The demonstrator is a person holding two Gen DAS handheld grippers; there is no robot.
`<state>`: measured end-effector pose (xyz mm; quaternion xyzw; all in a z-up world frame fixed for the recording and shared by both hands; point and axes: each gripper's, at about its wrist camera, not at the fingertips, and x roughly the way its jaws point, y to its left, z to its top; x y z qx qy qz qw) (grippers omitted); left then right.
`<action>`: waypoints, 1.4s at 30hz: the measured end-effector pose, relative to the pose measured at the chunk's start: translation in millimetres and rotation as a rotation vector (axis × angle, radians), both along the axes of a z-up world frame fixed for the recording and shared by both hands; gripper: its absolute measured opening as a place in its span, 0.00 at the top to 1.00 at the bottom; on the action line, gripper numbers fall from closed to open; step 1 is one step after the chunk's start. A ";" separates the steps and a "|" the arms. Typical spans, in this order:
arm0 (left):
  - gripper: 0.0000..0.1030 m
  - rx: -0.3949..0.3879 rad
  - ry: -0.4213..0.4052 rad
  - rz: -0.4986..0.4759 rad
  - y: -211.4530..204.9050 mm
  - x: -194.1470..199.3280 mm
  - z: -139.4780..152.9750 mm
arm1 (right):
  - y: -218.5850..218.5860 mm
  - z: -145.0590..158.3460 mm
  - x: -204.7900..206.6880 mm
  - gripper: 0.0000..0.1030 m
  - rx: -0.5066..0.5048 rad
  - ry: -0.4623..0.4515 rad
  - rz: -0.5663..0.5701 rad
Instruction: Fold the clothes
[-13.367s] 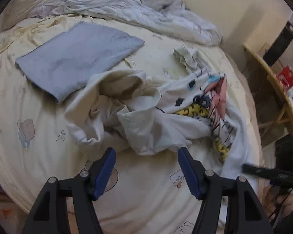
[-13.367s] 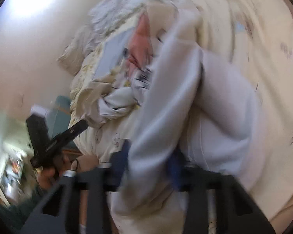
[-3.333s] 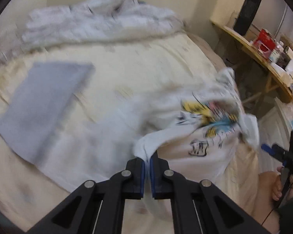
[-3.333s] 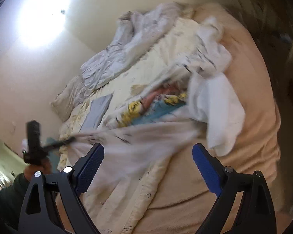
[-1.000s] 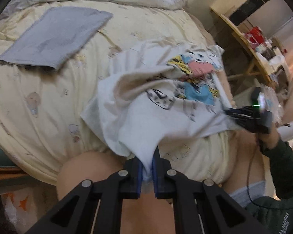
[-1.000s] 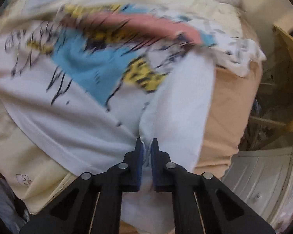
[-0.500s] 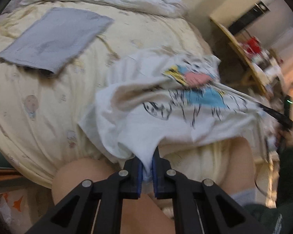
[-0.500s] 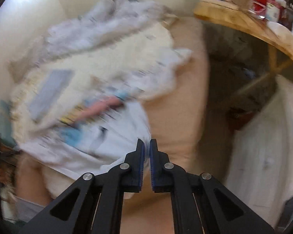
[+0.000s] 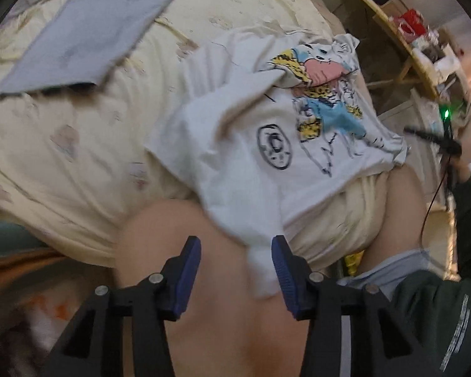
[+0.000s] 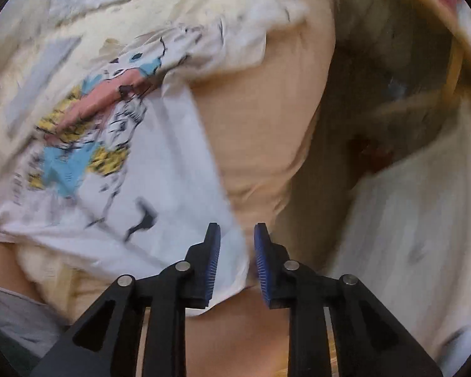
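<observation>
A white T-shirt [image 9: 241,144] with a cartoon print in blue, yellow and pink lies spread face-up at the near edge of a bed [image 9: 78,144] covered in a pale yellow sheet, its lower hem spilling over the mattress edge onto the bare knee [image 9: 223,282] of the person. The left gripper [image 9: 236,275] points steeply down at that hem: its 2 blue-padded jaws have just been opening and now stand well apart, with a bunched corner of the shirt hanging loose between them, close against the right-hand pad but not pinched.

From the right wrist view, the right gripper [image 10: 237,260] has also just been opening; its jaws stand a little apart, and the shirt's other lower corner [image 10: 229,260] lies in the gap, blurred, with no pad clearly pressing on it. The print [image 10: 88,132] sits to the left in this view, and tan bedding [image 10: 267,119] shows at the mattress side beyond the shirt.

Farther up the bed, well apart from the shirt, a grey garment [image 9: 81,37] lies folded flat in a neat rectangle. At the right of the left wrist view, the person's dark green sleeve [image 9: 439,314] and a wooden shelf [image 9: 392,22] crowded with small items are visible.
</observation>
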<state>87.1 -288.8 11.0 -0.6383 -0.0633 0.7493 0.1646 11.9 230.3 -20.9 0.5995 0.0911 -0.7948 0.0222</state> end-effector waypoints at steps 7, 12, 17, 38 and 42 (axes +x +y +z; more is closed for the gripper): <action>0.54 -0.044 0.195 0.088 -21.2 -44.7 34.6 | -11.9 24.9 -30.3 0.75 -0.335 0.122 0.037; 0.54 -0.064 0.293 0.075 21.1 -98.6 32.2 | -53.2 -6.8 -39.5 0.70 -0.532 0.192 0.027; 0.54 -0.142 0.367 -0.064 93.9 -156.7 8.6 | -91.9 -47.4 -42.1 0.25 -0.598 0.275 0.022; 0.98 -0.247 0.456 -0.507 235.3 -355.8 -88.5 | -41.5 -60.4 -67.9 0.05 -0.946 0.213 -0.139; 0.98 -0.343 0.581 -0.500 224.5 -361.7 -48.5 | -35.7 -65.5 -68.0 0.05 -0.998 0.190 -0.164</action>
